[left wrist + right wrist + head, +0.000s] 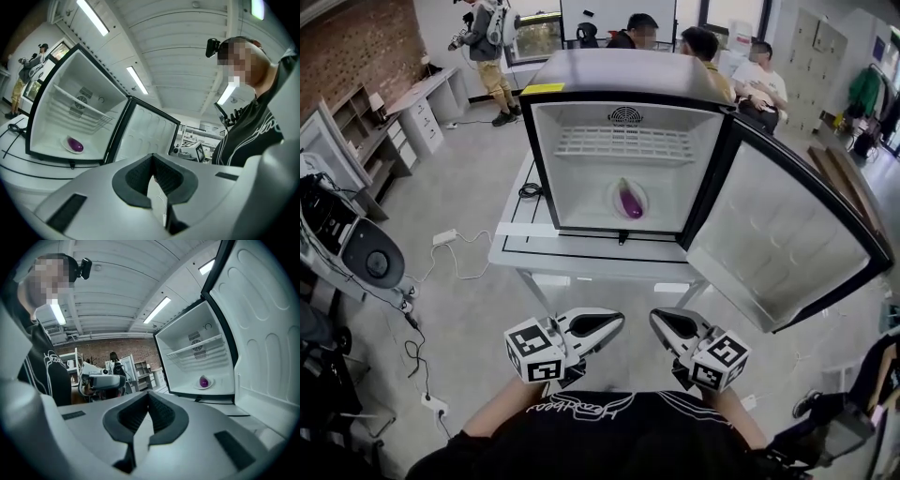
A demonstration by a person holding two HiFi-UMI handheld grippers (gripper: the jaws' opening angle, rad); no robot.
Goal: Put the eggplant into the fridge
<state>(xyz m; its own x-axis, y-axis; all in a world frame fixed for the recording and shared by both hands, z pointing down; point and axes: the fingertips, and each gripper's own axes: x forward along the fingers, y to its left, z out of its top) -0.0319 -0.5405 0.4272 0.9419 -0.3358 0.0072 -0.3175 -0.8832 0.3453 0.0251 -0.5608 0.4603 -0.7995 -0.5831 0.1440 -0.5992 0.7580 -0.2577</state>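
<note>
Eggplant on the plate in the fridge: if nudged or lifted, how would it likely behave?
The eggplant looks rounded and elongated, so it would probably roll on its shallow plate. Its glossy skin suggests it may slip between jaws.

In the head view the white worktop with black lines (514, 251) loses its right end behind the open black-framed, white-lined fridge door (773, 244). In the right gripper view that door runs off the right edge. The small purple eggplant (204, 381) there is too tiny to tell how it sits on its round white plate (210, 383).
</note>
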